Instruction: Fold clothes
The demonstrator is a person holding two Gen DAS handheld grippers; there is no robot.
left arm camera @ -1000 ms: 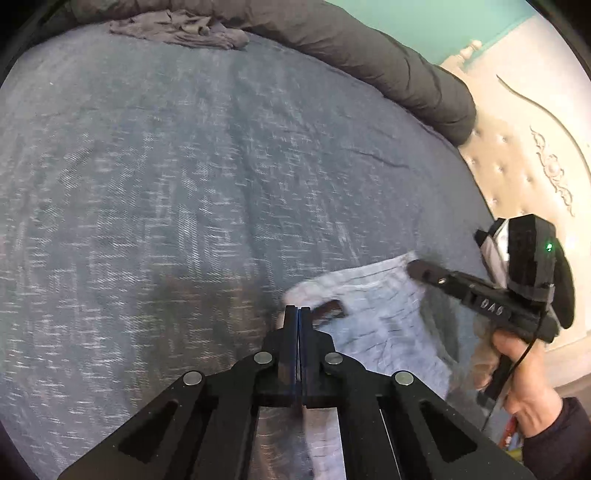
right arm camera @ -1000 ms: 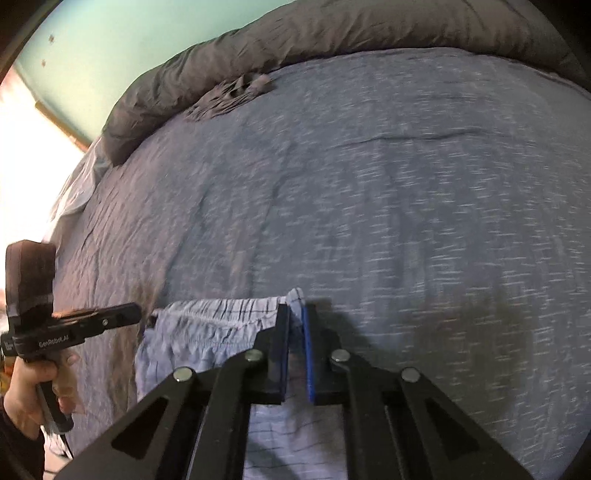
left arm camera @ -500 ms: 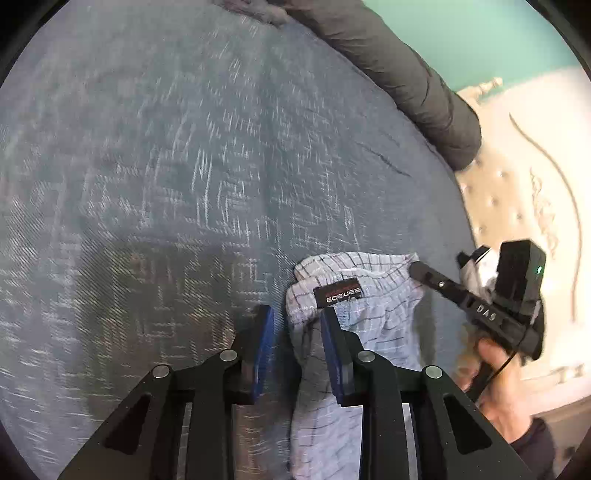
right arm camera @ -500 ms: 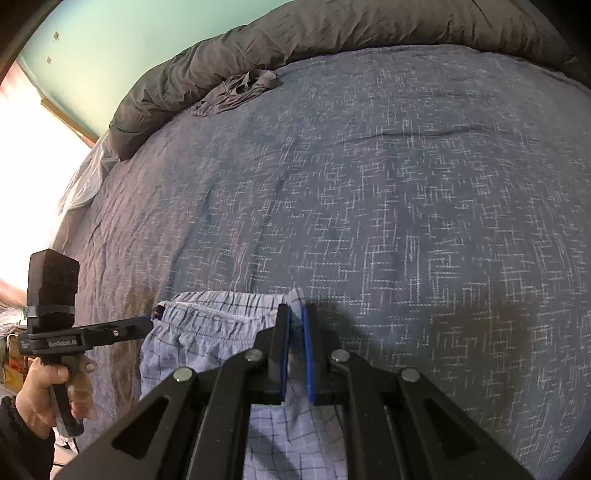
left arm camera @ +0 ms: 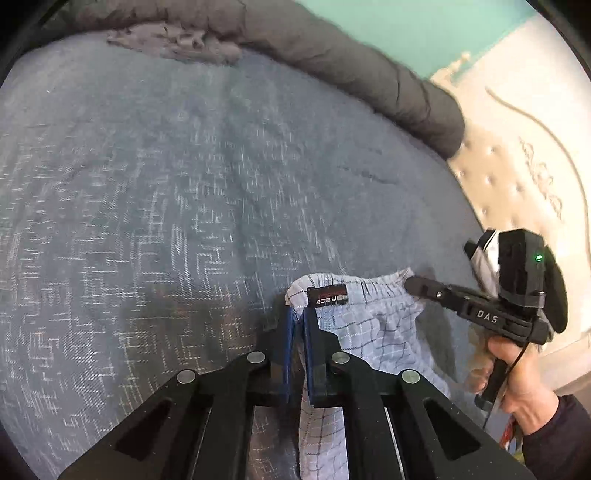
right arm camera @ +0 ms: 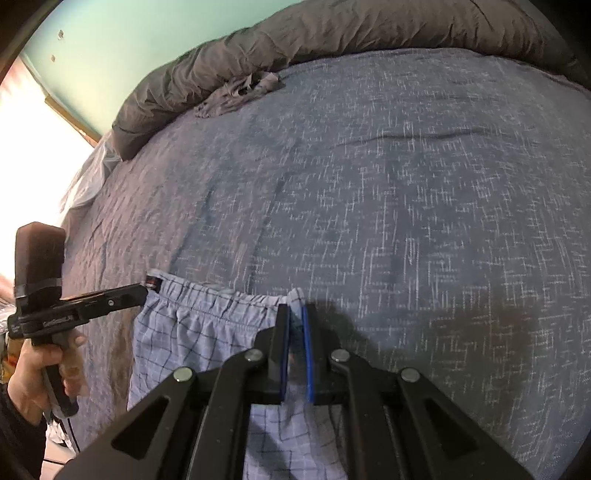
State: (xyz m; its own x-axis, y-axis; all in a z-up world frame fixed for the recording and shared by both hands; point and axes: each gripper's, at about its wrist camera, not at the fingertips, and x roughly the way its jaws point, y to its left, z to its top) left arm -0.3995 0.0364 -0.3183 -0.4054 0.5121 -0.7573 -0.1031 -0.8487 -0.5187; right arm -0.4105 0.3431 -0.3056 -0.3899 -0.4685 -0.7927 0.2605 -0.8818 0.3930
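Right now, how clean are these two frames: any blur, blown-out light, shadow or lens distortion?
Left wrist view: bedspread weave smeared by motion blur, fisheye bends the headboard. Right wrist view: sharper; window side blown out white; dark shadow beside the checked shorts.

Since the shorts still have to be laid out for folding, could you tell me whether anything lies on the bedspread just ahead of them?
Nothing visible does. The checked shorts hang by their waistband between the left gripper, whose jaws are closing on the fabric, and the right gripper. The blue bedspread ahead is bare; the crumpled grey garment lies far back by the rolled duvet.
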